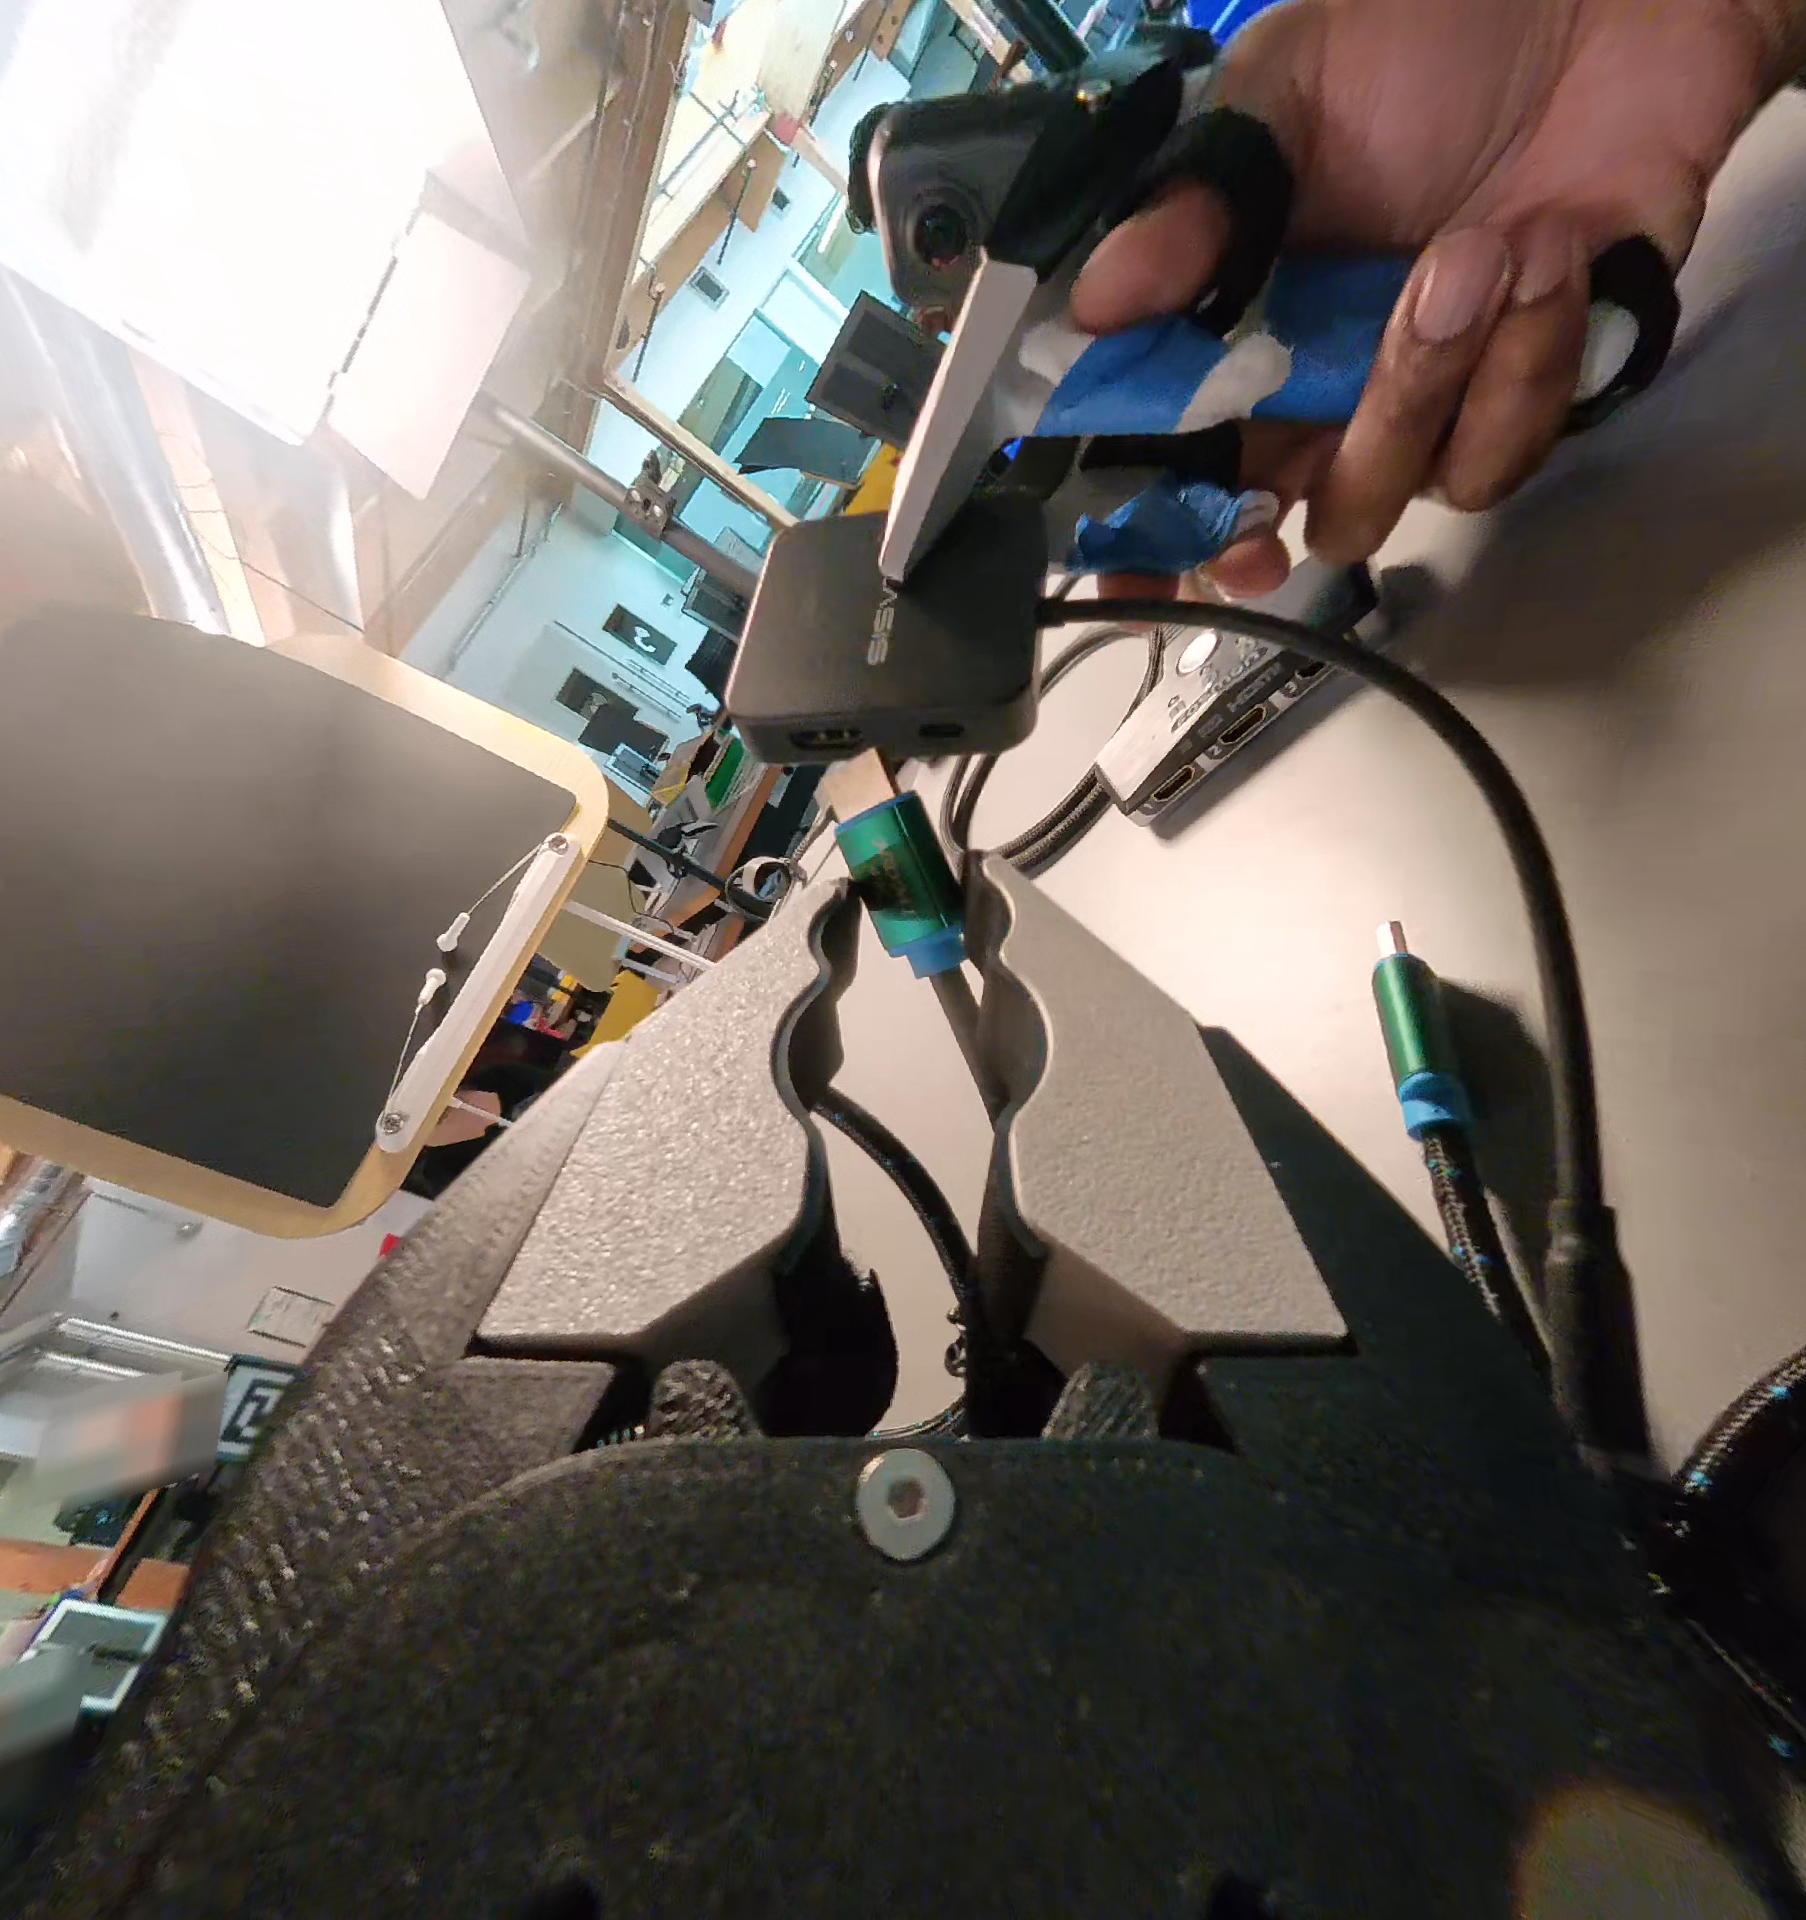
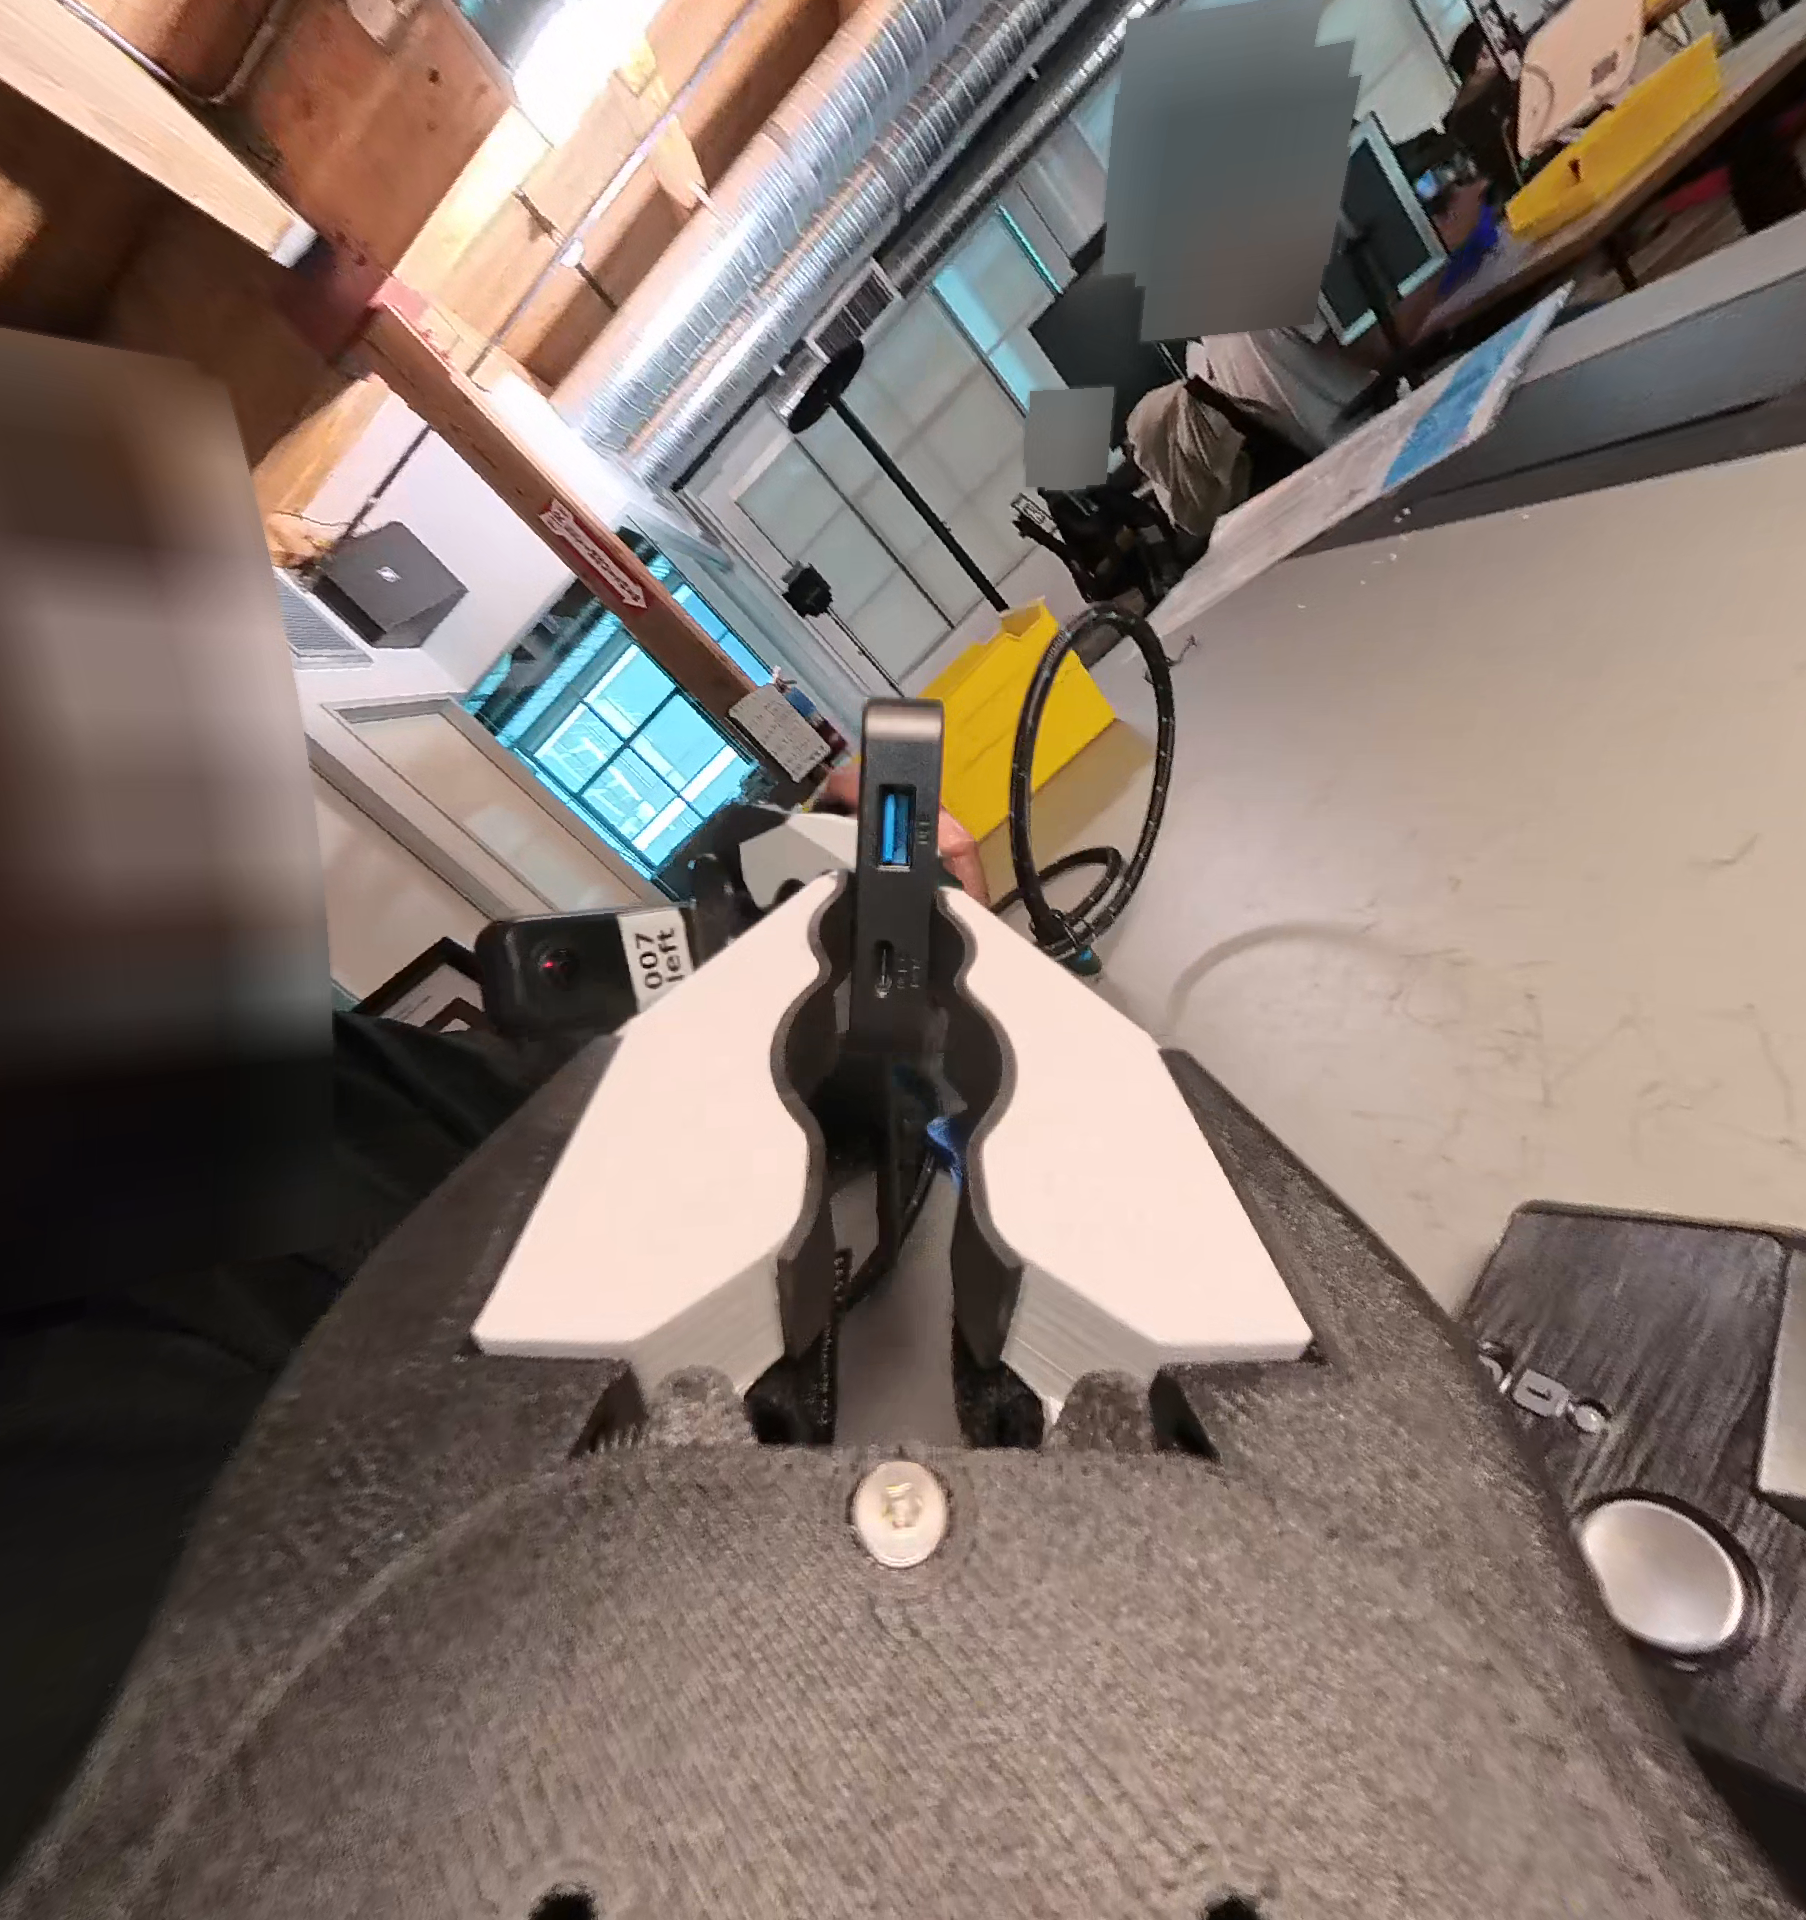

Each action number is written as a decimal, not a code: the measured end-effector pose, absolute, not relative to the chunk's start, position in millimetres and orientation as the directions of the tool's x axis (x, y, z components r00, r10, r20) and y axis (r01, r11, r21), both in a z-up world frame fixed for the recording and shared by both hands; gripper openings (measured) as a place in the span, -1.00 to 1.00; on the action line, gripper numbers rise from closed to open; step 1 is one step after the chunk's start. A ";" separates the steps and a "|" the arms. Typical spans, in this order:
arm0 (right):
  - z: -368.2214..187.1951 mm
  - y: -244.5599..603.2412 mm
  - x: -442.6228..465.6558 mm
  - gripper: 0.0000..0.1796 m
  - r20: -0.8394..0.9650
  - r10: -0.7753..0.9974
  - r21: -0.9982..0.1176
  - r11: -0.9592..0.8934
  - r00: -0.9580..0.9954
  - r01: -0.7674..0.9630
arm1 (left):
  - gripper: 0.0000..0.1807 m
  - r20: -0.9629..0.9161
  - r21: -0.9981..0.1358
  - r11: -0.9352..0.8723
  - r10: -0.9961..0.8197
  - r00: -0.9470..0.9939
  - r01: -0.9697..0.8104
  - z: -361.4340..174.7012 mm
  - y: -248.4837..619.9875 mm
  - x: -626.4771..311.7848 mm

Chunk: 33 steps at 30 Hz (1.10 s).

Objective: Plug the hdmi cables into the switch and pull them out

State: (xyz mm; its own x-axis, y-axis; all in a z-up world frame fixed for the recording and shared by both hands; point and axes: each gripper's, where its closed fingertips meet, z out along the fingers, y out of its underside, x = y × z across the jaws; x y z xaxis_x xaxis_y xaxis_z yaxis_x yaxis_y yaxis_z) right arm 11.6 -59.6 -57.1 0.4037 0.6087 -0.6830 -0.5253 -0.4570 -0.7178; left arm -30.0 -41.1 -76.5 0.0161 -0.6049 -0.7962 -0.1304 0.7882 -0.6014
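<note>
Workshop: exposed ducting, timber beams, workbenches.

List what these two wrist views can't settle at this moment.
- Left wrist view: whether the green plug has entered the black adapter; the tip sits beside its port, contact unclear.
- Left wrist view: right gripper's far finger, hidden behind the adapter.
- Left wrist view: silver switch's far end, hidden by the hand.
- Right wrist view: adapter's HDMI port faces away.
</note>
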 end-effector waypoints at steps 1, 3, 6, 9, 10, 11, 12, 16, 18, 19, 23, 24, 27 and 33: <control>-60.6 -58.6 11.2 -0.85 -0.688 0.592 -0.718 -0.469 0.421 -0.514 | -0.78 -0.804 -0.590 0.796 -0.594 0.010 -0.136 -78.1 -41.3 -29.6; -67.2 -58.2 9.5 -0.85 -0.686 0.568 -0.726 -0.491 0.454 -0.482 | -0.78 -0.830 -0.551 0.819 -0.558 0.001 -0.158 -82.0 -40.1 -28.7; -75.2 -57.9 8.5 -0.86 -0.687 0.537 -0.727 -0.519 0.490 -0.450 | -0.79 -0.872 -0.477 0.854 -0.489 -0.008 -0.206 -87.2 -35.0 -27.8; -80.1 -56.9 10.0 -0.86 -0.703 0.505 -0.710 -0.541 0.501 -0.451 | -0.80 -0.897 -0.419 0.874 -0.440 -0.034 -0.244 -93.9 -30.7 -27.2; -81.5 -56.8 10.2 -0.85 -0.707 0.496 -0.706 -0.547 0.504 -0.450 | -0.80 -0.900 -0.409 0.877 -0.433 -0.047 -0.254 -97.1 -29.8 -26.8; -82.3 -56.8 9.9 -0.86 -0.710 0.490 -0.702 -0.553 0.506 -0.450 | -0.81 -0.902 -0.399 0.878 -0.427 -0.056 -0.264 -99.8 -28.7 -26.3; -83.3 -56.5 9.9 -0.86 -0.712 0.481 -0.698 -0.557 0.512 -0.449 | -0.82 -0.903 -0.393 0.878 -0.424 -0.064 -0.274 -102.3 -27.7 -25.7; -90.8 -53.9 13.4 -0.86 -0.716 0.430 -0.688 -0.571 0.550 -0.448 | -0.84 -0.886 -0.413 0.863 -0.455 -0.093 -0.292 -110.6 -27.4 -23.8; -95.2 -52.3 16.3 -0.85 -0.715 0.404 -0.683 -0.576 0.570 -0.449 | -0.85 -0.862 -0.449 0.842 -0.497 -0.105 -0.298 -115.2 -27.6 -22.7; -97.7 -51.7 17.7 -0.85 -0.715 0.391 -0.680 -0.580 0.580 -0.449 | -0.86 -0.849 -0.468 0.830 -0.518 -0.107 -0.302 -117.0 -27.4 -22.2; -105.7 -50.1 20.1 -0.85 -0.700 0.360 -0.683 -0.591 0.617 -0.430 | -0.81 -0.751 -0.578 0.745 -0.645 -0.138 -0.334 -129.9 -27.0 -20.0; -105.4 -50.3 19.5 -0.85 -0.698 0.360 -0.684 -0.591 0.618 -0.428 | -0.84 -0.715 -0.608 0.719 -0.680 -0.160 -0.338 -133.6 -28.4 -20.5; -107.3 -50.6 20.8 -0.85 -0.681 0.355 -0.694 -0.592 0.641 -0.409 | -0.64 -0.585 -0.683 0.622 -0.779 -0.224 -0.383 -143.9 -28.5 -23.8; -105.4 -50.7 17.5 -0.85 -0.637 0.391 -0.734 -0.570 0.664 -0.369 | -0.48 -0.349 -0.763 0.443 -0.896 -0.275 -0.472 -151.2 -23.0 -26.1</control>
